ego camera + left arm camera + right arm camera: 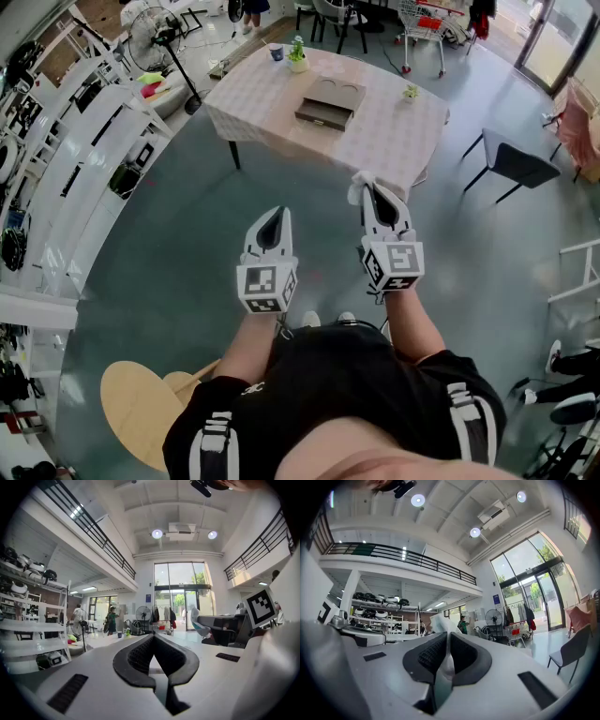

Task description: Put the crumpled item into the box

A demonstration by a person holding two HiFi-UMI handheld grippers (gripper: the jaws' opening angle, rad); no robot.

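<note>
In the head view my right gripper (373, 190) is held out over the floor, shut on a white crumpled item (362, 180) that pokes out past its tips. In the right gripper view the crumpled item (442, 625) runs up between the closed pads (461, 653). My left gripper (275, 215) is beside it at the left, shut with nothing in it; its pads (140, 656) meet at the tip. The brown open box (329, 102) lies on the checked table (398, 136), well ahead of both grippers.
A small potted plant (298, 54) and a blue cup (277, 53) stand at the table's far edge. A dark chair (514, 163) is right of the table. White shelving (66, 159) lines the left, with a fan (157, 34). A round wooden stool (139, 403) is behind me.
</note>
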